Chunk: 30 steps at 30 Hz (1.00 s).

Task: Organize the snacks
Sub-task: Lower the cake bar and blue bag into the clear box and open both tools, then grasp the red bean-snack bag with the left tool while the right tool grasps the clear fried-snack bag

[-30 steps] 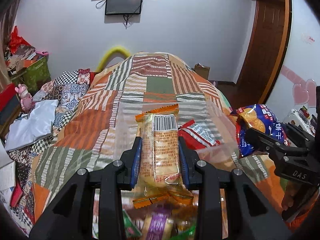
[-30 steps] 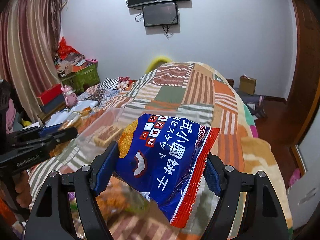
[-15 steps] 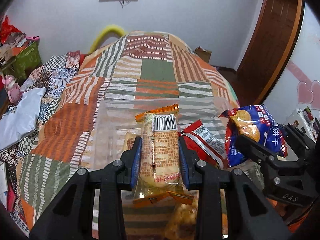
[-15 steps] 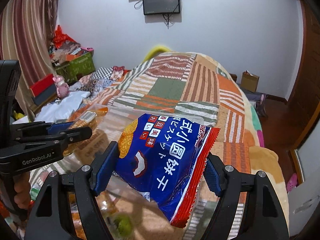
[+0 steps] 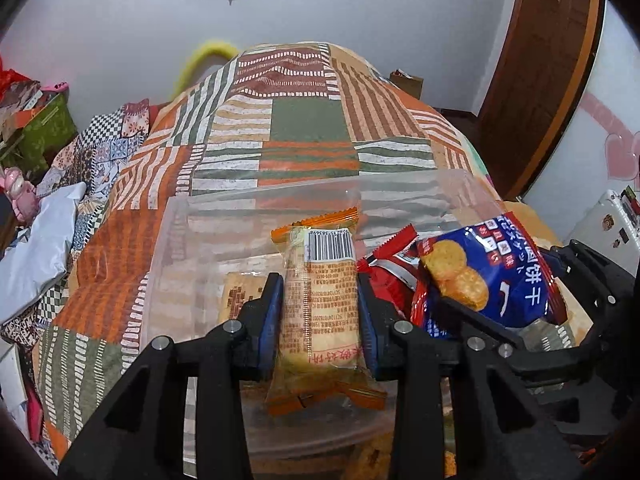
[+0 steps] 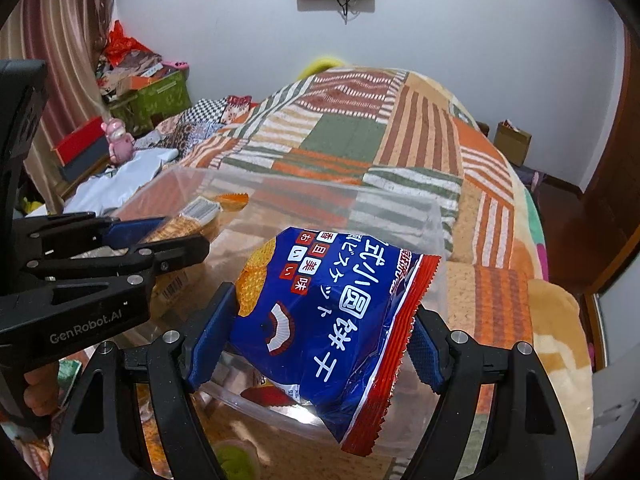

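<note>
Both of your grippers have come forward and down over the last second, so the clear plastic bin (image 5: 192, 240) that lay ahead of you on the bed (image 5: 312, 120) now sits directly under your jaws. Your left gripper (image 5: 320, 316) is clamped on the orange-ended rice cracker packet (image 5: 320, 296), barcode end pointing away from you, and the packet hangs above the bin's near-left part, where another pale cracker packet (image 5: 234, 292) already lies on the bottom. Your right gripper (image 6: 316, 336) is clamped across the blue biscuit bag (image 6: 328, 312), which is tilted with its red crimped edge toward the right; it hangs over the bin's near edge on the right side, above a red-wrapped snack (image 5: 390, 268) already inside. The two grippers are now close beside each other, the biscuit bag just beside your left jaw. This looks like the drop-off step: both snacks appear positioned for release into the bin. Judging by the crowding, open one pair of jaws at a time, or the wide bag may catch on the near rim.
</note>
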Available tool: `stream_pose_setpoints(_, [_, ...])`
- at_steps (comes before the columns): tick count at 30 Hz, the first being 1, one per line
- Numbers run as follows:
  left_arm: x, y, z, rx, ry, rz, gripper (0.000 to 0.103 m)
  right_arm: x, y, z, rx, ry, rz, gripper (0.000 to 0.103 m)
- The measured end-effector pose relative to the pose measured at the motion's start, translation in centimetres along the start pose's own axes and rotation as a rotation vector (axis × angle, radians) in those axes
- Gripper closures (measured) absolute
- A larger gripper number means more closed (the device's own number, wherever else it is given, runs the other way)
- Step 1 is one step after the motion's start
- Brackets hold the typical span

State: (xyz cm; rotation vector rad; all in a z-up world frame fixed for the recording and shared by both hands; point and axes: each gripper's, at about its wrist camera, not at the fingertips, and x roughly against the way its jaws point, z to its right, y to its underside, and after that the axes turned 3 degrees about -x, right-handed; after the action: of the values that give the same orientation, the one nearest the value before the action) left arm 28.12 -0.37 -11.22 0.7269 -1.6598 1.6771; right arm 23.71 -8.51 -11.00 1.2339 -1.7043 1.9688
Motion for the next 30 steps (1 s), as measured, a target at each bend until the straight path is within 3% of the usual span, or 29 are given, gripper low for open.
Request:
stream_pose_setpoints(3, [-0.1,0.0,0.3,-0.019,-0.009,0.000,0.068,0.0,0.1,-0.3,0.018,0.011,-0.004,0.025])
stream_pose_setpoints(7, [0.0,0.2,0.2,-0.006,-0.009,-0.003,0.060,-0.1,0.0,-0.4,0.023,0.009,-0.019,0.024])
stream_pose_setpoints(14, [0.9,0.4,-0.3,0.005,-0.013,0.006,0.058,0.7,-0.1,-0.5,0.035,0.016,-0.013,0.024])
stream_pose_setpoints(22, [4.9,1.0,-0.8,0.022,-0.003,0.053,0.057,3.5,0.0,-0.6,0.021,0.011,0.029,0.024])
stream_pose_setpoints(30, [10.5,3.2,-1.5,0.022,-0.025,0.104,0.052,9.0,0.8,-1.3,-0.011,-0.041,0.122,0.022])
